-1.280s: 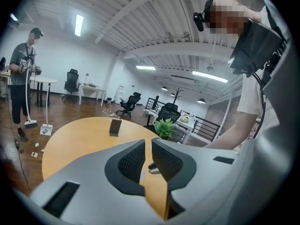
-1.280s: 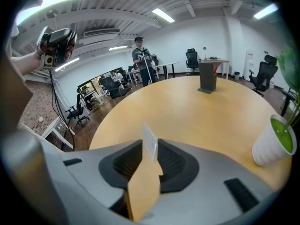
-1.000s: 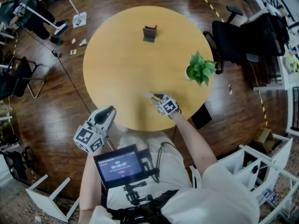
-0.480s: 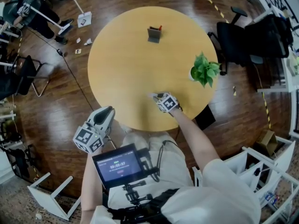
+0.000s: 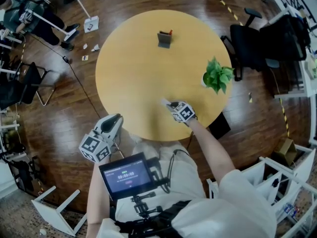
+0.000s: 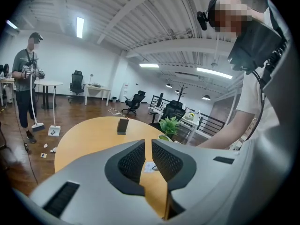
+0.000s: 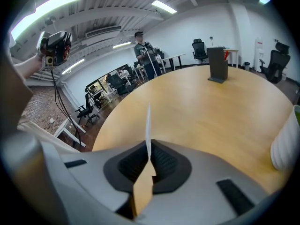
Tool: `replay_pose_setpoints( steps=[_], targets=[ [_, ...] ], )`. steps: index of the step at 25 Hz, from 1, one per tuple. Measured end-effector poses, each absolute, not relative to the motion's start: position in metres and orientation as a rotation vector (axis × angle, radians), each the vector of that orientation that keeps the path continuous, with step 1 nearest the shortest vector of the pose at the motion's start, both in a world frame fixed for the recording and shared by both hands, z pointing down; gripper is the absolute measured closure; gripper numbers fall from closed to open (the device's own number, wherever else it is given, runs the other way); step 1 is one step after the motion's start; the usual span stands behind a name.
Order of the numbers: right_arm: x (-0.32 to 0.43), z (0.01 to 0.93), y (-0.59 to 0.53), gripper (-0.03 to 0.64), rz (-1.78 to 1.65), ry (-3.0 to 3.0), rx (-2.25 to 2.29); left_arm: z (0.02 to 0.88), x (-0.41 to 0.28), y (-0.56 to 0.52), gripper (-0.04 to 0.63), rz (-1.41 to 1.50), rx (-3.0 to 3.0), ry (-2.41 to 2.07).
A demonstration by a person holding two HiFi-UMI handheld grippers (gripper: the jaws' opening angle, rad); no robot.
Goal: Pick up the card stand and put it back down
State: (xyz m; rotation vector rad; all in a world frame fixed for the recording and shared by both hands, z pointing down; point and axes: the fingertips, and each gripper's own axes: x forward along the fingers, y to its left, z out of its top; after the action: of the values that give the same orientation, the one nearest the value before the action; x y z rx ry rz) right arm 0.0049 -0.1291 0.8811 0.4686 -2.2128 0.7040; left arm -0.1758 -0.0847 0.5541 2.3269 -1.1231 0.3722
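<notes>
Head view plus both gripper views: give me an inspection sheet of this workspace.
Surface: round wooden table, mostly bare.
Job's things: card stand upright at far side, untouched.
Clutter: potted plant near right edge.
Grippers: right gripper fingers closing, pinching a white card edge-on; left gripper off the table, fingers slightly apart, empty.
Cables: black cable on floor, left of table.
Surroundings: office chair; person with a mop; paper scraps on floor.

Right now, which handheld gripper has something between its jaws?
The right gripper, over the round wooden table: its jaws are closing on a thin white card. The left gripper, off the table, holds nothing.
</notes>
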Motion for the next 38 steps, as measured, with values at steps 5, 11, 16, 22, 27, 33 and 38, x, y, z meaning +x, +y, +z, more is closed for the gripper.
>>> replay_pose_setpoints(
  steps=[5, 11, 16, 22, 27, 33, 38],
  targets=[
    [0.018, 0.845, -0.135, 0.589, 0.705, -2.244, 0.492, 0.555, -0.166, -0.086, 0.552, 0.375, 2.342, -1.089],
    [0.021, 0.777, -0.145, 0.589, 0.648, -2.306, 0.490, 0.549, -0.158, -0.085, 0.552, 0.357, 2.366, -1.063],
    [0.021, 0.716, -0.153, 0.589, 0.644, -2.351, 0.483, 0.543, -0.152, -0.085, 0.552, 0.327, 2.387, -1.050],
    [0.023, 0.653, -0.156, 0.588, 0.635, -2.370, 0.501, 0.531, -0.147, -0.081, 0.552, 0.287, 2.408, -1.029],
    [0.028, 0.597, -0.157, 0.588, 0.578, -2.418, 0.517, 0.511, -0.146, -0.086, 0.552, 0.247, 2.435, -1.030],
    [0.032, 0.535, -0.143, 0.588, 0.458, -2.469, 0.489, 0.475, -0.133, -0.087, 0.554, 0.137, 2.466, -0.966],
    [0.037, 0.489, -0.136, 0.588, 0.373, -2.504, 0.469, 0.446, -0.122, -0.087, 0.552, 0.133, 2.521, -0.944]
  ],
)
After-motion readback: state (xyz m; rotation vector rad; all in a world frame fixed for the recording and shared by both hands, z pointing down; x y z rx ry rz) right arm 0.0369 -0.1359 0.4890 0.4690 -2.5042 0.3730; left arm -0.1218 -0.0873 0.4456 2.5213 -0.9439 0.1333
